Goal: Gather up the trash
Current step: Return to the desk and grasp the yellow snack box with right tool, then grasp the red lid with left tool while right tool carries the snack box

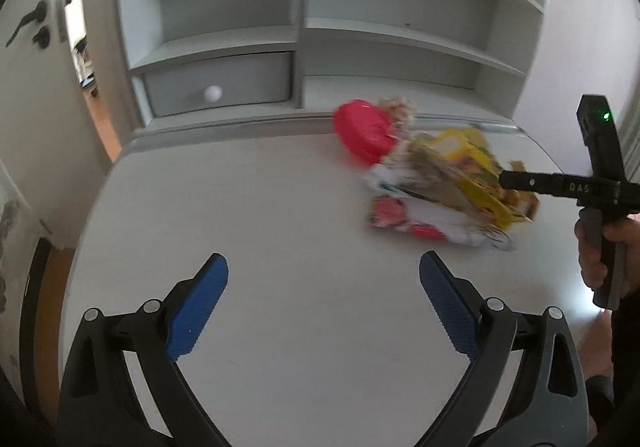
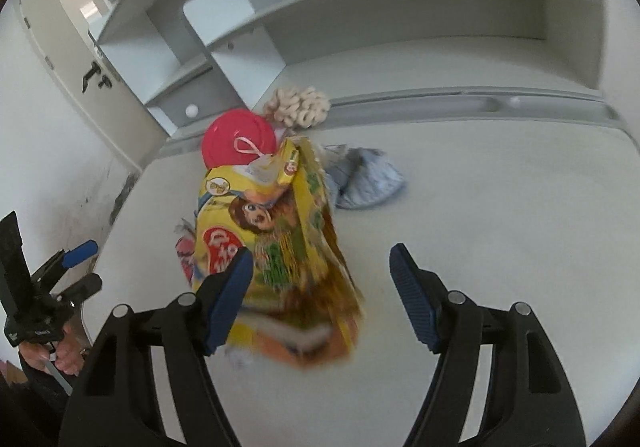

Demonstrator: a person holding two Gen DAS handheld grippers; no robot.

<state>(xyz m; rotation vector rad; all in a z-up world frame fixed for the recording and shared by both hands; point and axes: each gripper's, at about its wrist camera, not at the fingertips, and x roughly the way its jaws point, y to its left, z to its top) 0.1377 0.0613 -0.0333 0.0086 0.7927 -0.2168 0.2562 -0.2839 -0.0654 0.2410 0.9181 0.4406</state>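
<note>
A pile of trash lies on the white desk (image 1: 280,207): a yellow cartoon-printed box (image 2: 276,231), seen also in the left wrist view (image 1: 460,171), a red-and-white wrapper (image 1: 408,219) under it, a red round lid (image 2: 238,141) and a beige knotted item (image 2: 298,105) behind. My right gripper (image 2: 322,287) is open, its left finger beside the yellow box, which sits partly between the jaws. My left gripper (image 1: 324,303) is open and empty over bare desk, left of the pile.
A crumpled light-blue cloth (image 2: 366,181) lies right of the pile. A white shelf unit with a drawer and round knob (image 1: 212,93) stands at the desk's back. A door with a black handle (image 1: 32,23) is at the left.
</note>
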